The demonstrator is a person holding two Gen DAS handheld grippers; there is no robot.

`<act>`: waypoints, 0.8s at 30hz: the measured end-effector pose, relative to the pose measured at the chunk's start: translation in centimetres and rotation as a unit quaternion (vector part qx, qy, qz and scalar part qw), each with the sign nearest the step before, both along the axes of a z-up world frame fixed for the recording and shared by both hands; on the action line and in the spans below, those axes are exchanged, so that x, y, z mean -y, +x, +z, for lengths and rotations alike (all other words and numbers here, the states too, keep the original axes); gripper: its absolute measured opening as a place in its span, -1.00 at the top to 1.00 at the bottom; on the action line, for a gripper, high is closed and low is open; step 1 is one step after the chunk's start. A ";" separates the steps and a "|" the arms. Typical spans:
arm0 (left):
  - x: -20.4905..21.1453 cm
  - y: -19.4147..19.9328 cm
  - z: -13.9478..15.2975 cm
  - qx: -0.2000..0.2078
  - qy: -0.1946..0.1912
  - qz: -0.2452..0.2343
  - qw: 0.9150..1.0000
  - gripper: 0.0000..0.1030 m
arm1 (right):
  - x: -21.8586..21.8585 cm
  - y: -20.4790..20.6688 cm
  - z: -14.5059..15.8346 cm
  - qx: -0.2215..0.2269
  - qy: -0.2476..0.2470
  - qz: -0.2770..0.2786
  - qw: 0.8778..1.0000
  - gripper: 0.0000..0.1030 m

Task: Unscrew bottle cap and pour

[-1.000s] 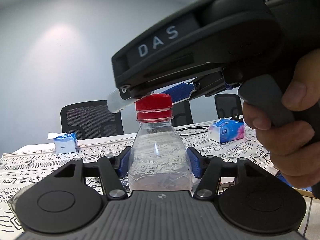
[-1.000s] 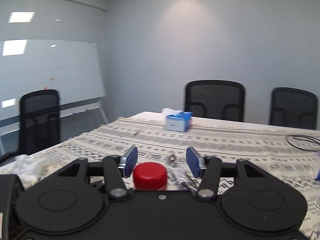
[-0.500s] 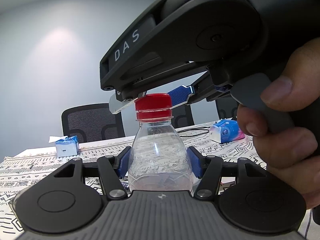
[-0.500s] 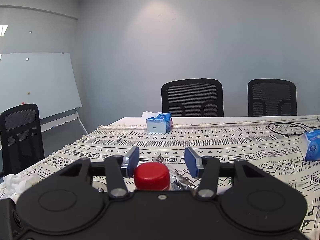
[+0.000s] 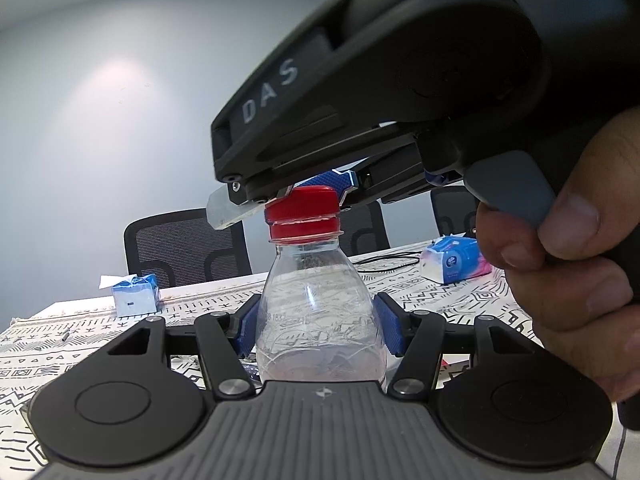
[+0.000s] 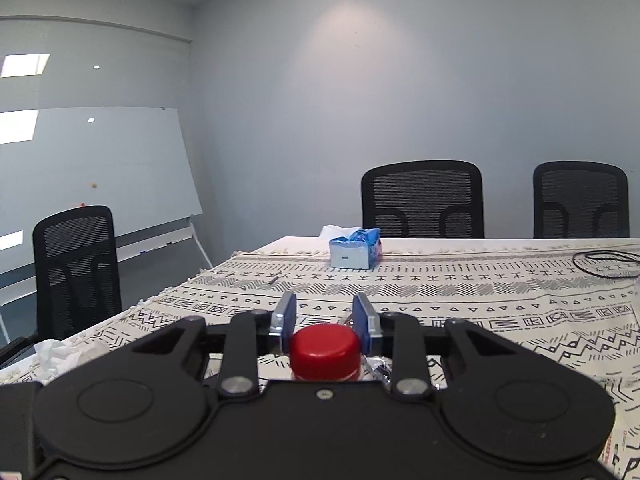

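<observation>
Centre frame: bottle [image 5: 320,312] upright, clamped in left gripper [image 5: 318,322]; red cap [image 6: 324,347] pinched by right gripper [image 6: 325,322] (bulky body fills the upper right, hiding chairs). On patterned tablecloth [image 6: 460,292]: tissue box [image 6: 354,249] mid-frame, black cable [image 6: 606,262] far right, crumpled tissue [image 6: 56,356] lower left.

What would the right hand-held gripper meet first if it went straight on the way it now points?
Little at once: the right hand-held gripper already clamps the red cap, and the patterned tablecloth ahead looks free. Farther on, roughly in line, sits the blue tissue box, though depth is unclear.
</observation>
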State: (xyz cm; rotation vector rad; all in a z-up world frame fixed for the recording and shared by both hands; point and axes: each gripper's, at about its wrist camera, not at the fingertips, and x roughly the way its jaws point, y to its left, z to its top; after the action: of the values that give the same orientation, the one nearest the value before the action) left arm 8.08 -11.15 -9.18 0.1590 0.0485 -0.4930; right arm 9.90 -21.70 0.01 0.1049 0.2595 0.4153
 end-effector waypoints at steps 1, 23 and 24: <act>-0.1 0.1 0.0 -0.001 -0.002 0.000 1.000 -0.09 | 0.0 0.1 0.1 -0.001 -0.002 0.005 1.000 0.37; -0.4 -0.3 0.1 -0.007 -0.013 0.000 1.000 -0.06 | 2.9 2.8 -0.6 0.052 -0.025 0.202 0.978 0.37; -0.4 -0.3 0.1 -0.007 -0.013 0.000 1.000 -0.06 | 3.3 3.1 -0.6 0.055 -0.019 0.226 0.972 0.37</act>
State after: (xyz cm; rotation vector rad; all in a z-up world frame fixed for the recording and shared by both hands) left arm 7.80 -10.79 -9.04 0.1297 0.0561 -0.4948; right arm 13.05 -25.03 -0.62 -0.0177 0.1803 0.8655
